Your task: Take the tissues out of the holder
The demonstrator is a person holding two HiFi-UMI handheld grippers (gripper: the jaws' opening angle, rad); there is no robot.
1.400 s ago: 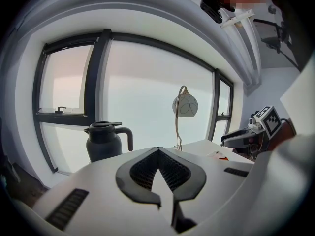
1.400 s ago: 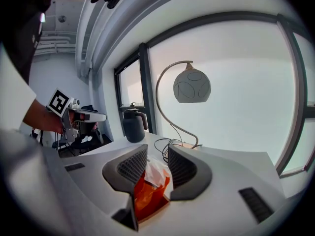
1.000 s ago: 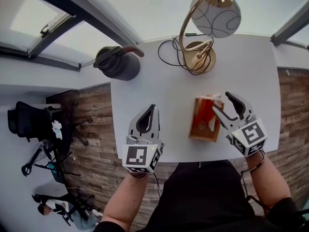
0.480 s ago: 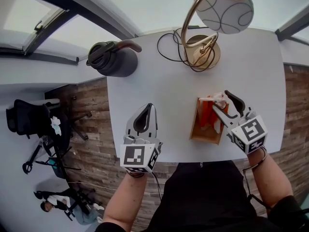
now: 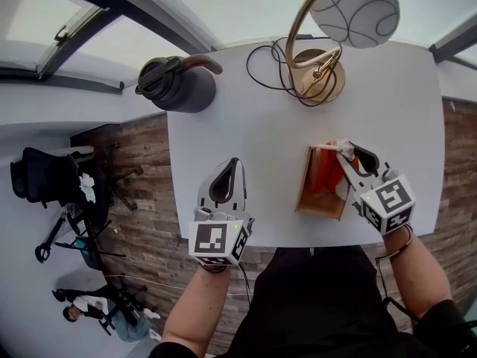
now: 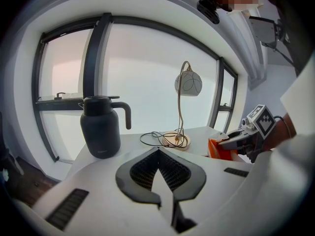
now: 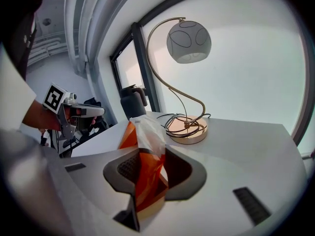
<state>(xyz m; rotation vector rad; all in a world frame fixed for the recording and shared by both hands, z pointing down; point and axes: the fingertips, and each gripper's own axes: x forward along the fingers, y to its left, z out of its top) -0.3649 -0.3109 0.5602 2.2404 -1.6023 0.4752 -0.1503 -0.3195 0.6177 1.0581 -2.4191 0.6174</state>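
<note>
An orange tissue pack [image 5: 322,171] with white tissue at its top stands in a wooden holder [image 5: 320,203] near the table's front right. My right gripper [image 5: 344,154] is at the pack's upper end. Its jaws have just been closing and now press the pack [image 7: 147,181] from both sides, with the white tissue [image 7: 147,129] sticking out beyond them. My left gripper [image 5: 232,164] hovers shut and empty over the table's front left; in its own view [image 6: 158,152] the jaws meet. From there the pack [image 6: 219,149] and the right gripper [image 6: 237,139] show at the right.
A dark kettle [image 5: 177,88] stands at the back left of the white table [image 5: 253,140]. A brass lamp base [image 5: 319,82] with coiled cable sits at the back, its globe shade [image 5: 352,10] overhead. Wooden floor and an office chair [image 5: 45,185] lie to the left.
The right gripper sank onto the tissue pack's top and its jaws went from wide open to closed on the pack. The left gripper dropped slightly and stayed shut.
</note>
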